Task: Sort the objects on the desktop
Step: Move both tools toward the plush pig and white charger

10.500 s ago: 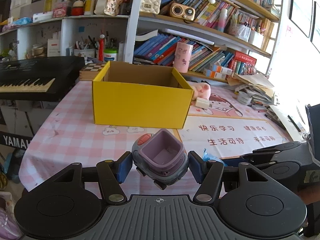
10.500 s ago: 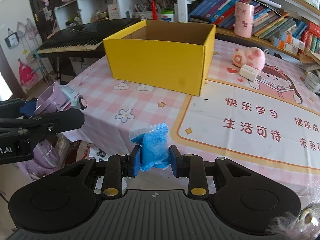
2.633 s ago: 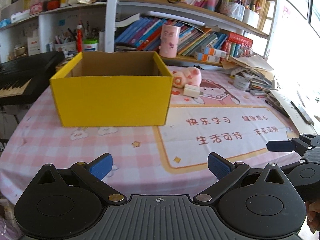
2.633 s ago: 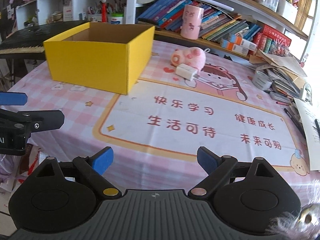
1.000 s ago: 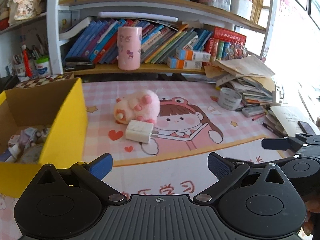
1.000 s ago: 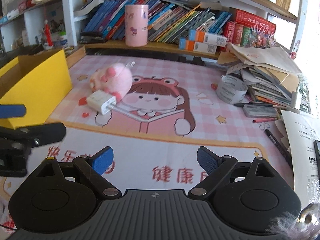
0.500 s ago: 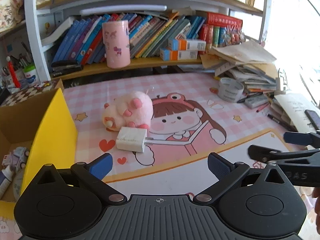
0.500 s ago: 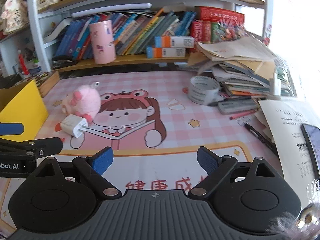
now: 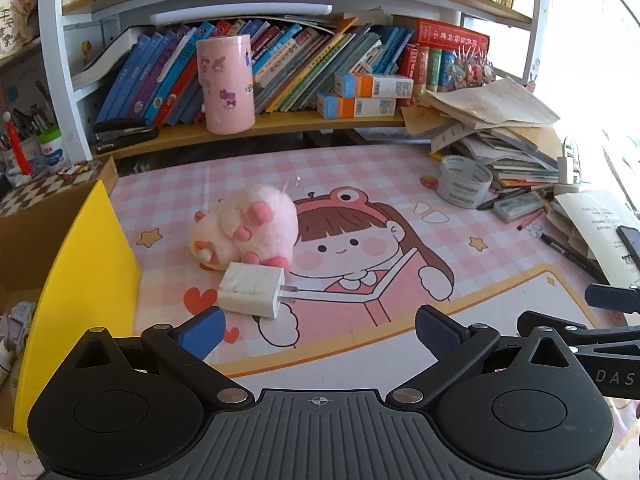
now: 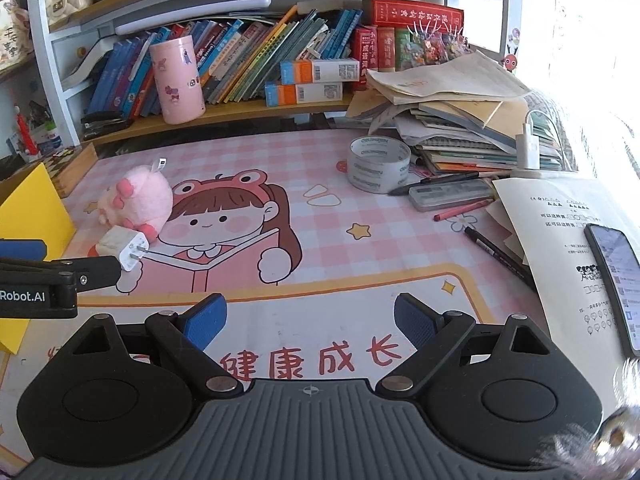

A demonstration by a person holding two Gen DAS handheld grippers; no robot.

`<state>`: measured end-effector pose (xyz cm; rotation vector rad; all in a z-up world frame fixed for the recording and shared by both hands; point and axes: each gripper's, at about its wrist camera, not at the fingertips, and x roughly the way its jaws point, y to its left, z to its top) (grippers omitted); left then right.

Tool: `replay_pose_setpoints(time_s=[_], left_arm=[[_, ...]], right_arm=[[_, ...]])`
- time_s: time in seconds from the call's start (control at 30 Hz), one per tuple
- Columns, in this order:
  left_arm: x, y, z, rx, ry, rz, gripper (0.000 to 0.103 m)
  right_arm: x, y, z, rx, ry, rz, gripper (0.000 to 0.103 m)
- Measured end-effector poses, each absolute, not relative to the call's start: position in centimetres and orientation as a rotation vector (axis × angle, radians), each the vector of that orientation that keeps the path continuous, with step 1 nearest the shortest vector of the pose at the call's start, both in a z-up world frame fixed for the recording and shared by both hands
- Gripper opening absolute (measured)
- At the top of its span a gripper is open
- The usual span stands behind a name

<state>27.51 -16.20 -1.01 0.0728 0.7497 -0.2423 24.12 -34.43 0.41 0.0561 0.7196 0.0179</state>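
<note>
Yellow box (image 9: 86, 276): standing at the far left edge of the pink desk mat (image 9: 360, 184); the left wrist view is looking into its open top, where a small toy car (image 9: 14, 320) is lying against the inner wall. The right wrist view is showing only an outer yellow corner (image 10: 32, 208), nothing of the inside.
Left gripper (image 9: 318, 330): hanging released above the mat, blue pads (image 9: 202, 330) spread wide, nothing between them.
White charger plug (image 9: 252, 290): lying flat on the mat just ahead of the left pad, prongs pointing right, touching the plush behind it.
Pink plush toy (image 9: 248, 232): resting on the mat just right of the box.
Pink cup (image 9: 226, 84): standing upright on the low shelf among leaning books.
Right gripper (image 10: 310, 322): also released, pads apart over the printed characters, holding nothing.
Tape roll (image 10: 378, 164): sitting beside the stacked papers, seen more fully from the right wrist.
Phone (image 10: 618, 280): lying on a printed sheet at far right; the left view is catching only its corner.
</note>
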Motion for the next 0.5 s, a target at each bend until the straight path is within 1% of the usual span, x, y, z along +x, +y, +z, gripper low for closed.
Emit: replay_pose_setpoints(time_s=[0.33,0.5], left_arm=[[28.1,-15.5,-1.3,0.072,0.751,-0.175,0.103],[28.5,-15.9,-1.5,0.084,0.717,-0.135,0.103]], right_arm=[[25.3,-34.5,-0.1,0.068,0.737,0.056,0.09],[26.5,-34.0,-0.1,0.073,0.726,0.09,0.09]])
